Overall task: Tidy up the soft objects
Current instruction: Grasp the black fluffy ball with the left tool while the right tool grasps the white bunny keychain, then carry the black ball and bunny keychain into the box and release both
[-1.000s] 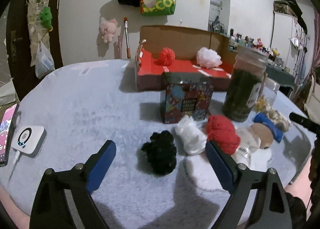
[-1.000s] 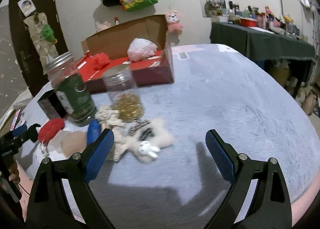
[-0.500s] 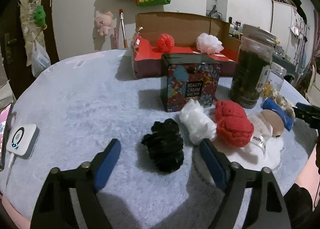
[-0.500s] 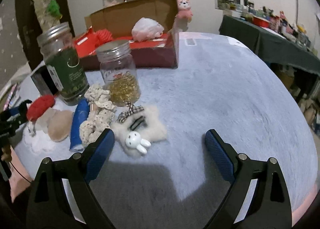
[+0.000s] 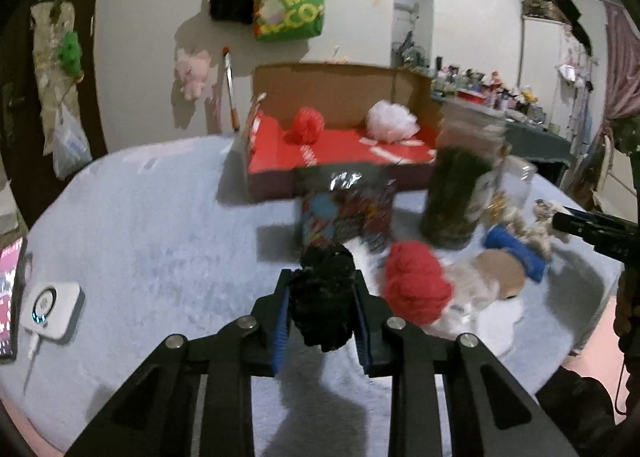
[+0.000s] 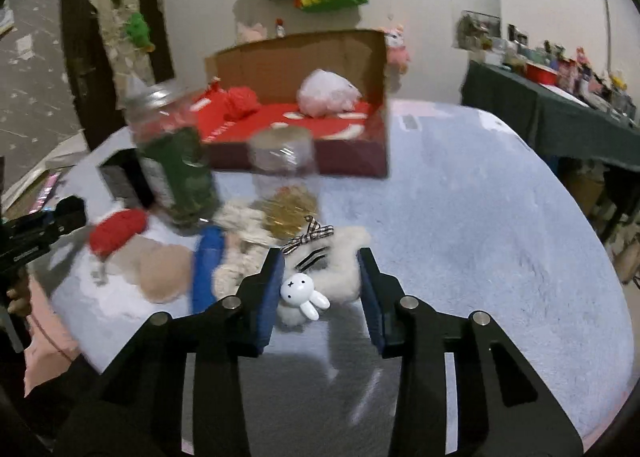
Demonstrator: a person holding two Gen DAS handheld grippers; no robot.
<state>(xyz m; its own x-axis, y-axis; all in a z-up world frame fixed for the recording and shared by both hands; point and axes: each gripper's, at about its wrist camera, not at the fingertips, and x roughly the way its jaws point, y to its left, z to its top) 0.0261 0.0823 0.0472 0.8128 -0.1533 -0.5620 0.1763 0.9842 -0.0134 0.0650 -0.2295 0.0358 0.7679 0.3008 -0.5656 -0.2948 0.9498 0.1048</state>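
While both pairs of tongs stand over the near edge of the grey plush surface [image 5: 152,241], the step in hand is judged to be the pick-up of two soft items at once. Left tongs [image 5: 322,321]: jaws have just been closing and stand narrow, their blue pads pressed on either flank of the black pompom [image 5: 324,297], which bulges between and above them. Right tongs [image 6: 320,289]: jaws have likewise just been closing; the cream fluffy clip [image 6: 340,273] with its white rabbit charm [image 6: 304,295] lies between the pads, the right pad against the fur, the left just beside the charm, so a full grip is probable but not certain. Just beyond lie a red pompom [image 5: 416,285], a blue-banded plush [image 5: 516,257] and a knotted cream rope [image 6: 240,225], close together. Behind these stand a printed tin [image 5: 344,213], a green jar [image 5: 456,193] and a smaller clear jar [image 6: 284,169]. Farthest, the red cardboard box [image 5: 340,149] already holds a red and a white pompom. The next move, by this reading, calls for lifting both items over the jars without toppling them, then releasing them into the box.
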